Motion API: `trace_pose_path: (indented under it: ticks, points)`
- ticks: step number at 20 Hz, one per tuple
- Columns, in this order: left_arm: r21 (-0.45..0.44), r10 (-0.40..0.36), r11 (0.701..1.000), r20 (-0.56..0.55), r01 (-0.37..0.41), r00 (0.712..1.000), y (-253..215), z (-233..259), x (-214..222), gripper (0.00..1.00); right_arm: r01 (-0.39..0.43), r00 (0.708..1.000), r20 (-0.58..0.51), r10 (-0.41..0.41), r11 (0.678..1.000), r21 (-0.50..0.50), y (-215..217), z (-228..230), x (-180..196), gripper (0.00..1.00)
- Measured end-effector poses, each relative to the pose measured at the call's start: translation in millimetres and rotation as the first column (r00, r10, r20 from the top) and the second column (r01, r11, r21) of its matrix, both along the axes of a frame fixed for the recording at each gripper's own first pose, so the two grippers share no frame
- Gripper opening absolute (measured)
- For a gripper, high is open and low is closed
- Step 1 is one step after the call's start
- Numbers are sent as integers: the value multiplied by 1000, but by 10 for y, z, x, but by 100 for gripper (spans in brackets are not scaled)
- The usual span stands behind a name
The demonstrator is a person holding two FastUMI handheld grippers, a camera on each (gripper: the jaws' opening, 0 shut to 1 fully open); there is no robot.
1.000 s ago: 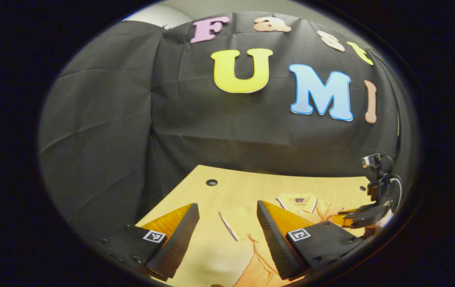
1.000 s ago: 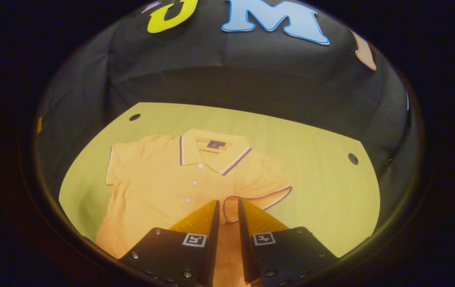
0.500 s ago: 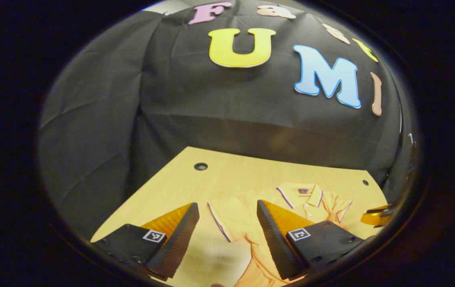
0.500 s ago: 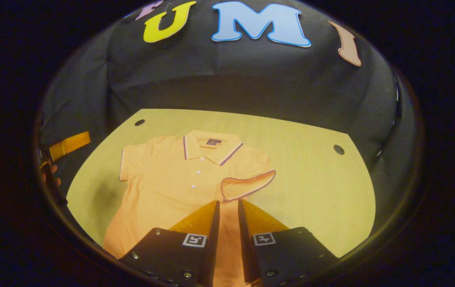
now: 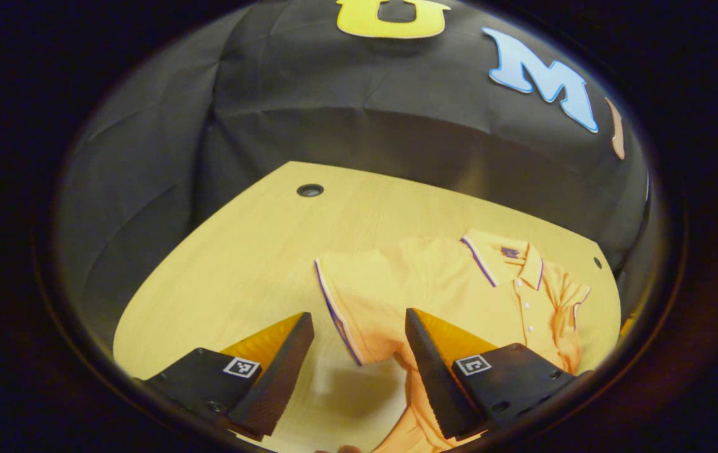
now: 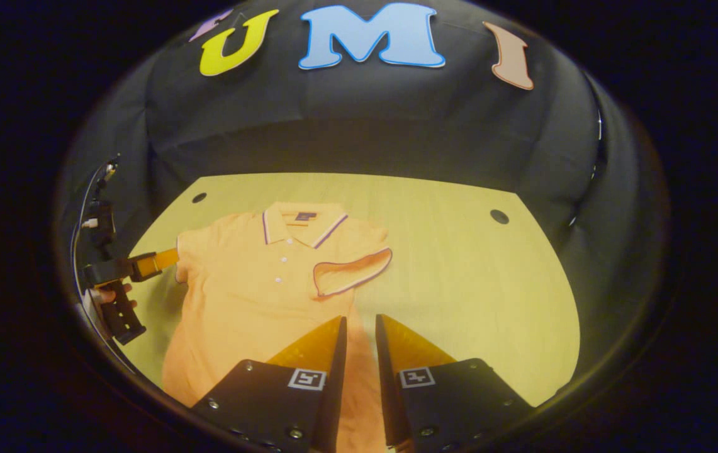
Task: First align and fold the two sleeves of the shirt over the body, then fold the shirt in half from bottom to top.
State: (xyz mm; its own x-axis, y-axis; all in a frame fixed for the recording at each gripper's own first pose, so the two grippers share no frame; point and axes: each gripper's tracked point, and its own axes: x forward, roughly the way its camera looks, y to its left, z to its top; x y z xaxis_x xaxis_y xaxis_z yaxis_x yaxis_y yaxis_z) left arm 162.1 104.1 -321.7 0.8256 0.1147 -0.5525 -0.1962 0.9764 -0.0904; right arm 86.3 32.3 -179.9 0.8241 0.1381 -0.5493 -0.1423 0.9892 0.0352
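Observation:
An orange polo shirt (image 6: pixel 252 296) with purple-trimmed collar lies face up on the wooden table (image 6: pixel 459 283). Its right sleeve (image 6: pixel 351 274) is folded in over the chest. The left sleeve (image 5: pixel 359 296) lies spread flat, and its trimmed hem runs between the fingers of my left gripper (image 5: pixel 359 319), which is open just above it. In the right gripper view the left gripper (image 6: pixel 145 265) shows beside that sleeve, held by a hand (image 6: pixel 107 296). My right gripper (image 6: pixel 360 319) hovers over the shirt's right side edge, fingers nearly together with nothing between them.
The table has round holes near its far corners (image 5: pixel 310 189) (image 6: pixel 498 216). Bare wood stretches right of the shirt (image 6: pixel 491 302) and left of it (image 5: pixel 226 283). Black cloth walls close in behind and at the sides.
My right gripper has drawn back from the right sleeve, which now rests folded on the chest. My left gripper has tipped down and moved in over the left sleeve's hem.

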Motion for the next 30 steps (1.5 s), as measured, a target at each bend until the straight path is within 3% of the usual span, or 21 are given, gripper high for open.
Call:
trace_pose_path:
  ticks: [2, 6, 9, 11, 15, 16, 17, 18, 25, 30]
  points:
    - [-2, 13, 1000, -25, -13, 1000, 7, -148, 46, 95, 19, 1000, -12, -19, 1000, -2, -82, -32, -47, 24]
    - [15, 32, 999, -71, -31, 997, 46, -375, 83, 95, 50, 998, -24, -50, 999, -6, -221, -63, -109, 28]
    - [96, 34, 995, -82, -26, 996, 118, -403, 143, 93, 70, 997, -28, -70, 998, -4, -289, -60, -136, 28]
    - [103, 35, 994, -67, -28, 997, 78, -383, 190, 91, 82, 996, -30, -82, 997, 5, -322, -63, -136, 28]
    - [90, 18, 996, -58, -13, 998, -11, -363, 227, 36, 89, 995, -36, -88, 996, 11, -358, -74, -141, 28]
    - [102, 11, 995, -63, -5, 998, -18, -376, 237, 15, 88, 996, -35, -88, 996, 11, -355, -82, -144, 28]
    - [112, 3, 994, -67, 5, 998, -22, -380, 262, 15, 89, 996, -33, -88, 996, 13, -357, -73, -142, 28]
    - [121, -2, 993, -78, 12, 997, -44, -363, 243, 7, 88, 996, -34, -87, 996, 15, -351, -81, -150, 28]
    - [198, -46, 978, -76, 60, 996, -118, -178, 311, 7, 97, 995, -42, -96, 995, 29, -373, -133, -214, 28]
    - [251, -156, 955, -26, 158, 987, -527, 116, 479, 7, 124, 991, -55, -121, 991, 47, -439, -199, -275, 28]
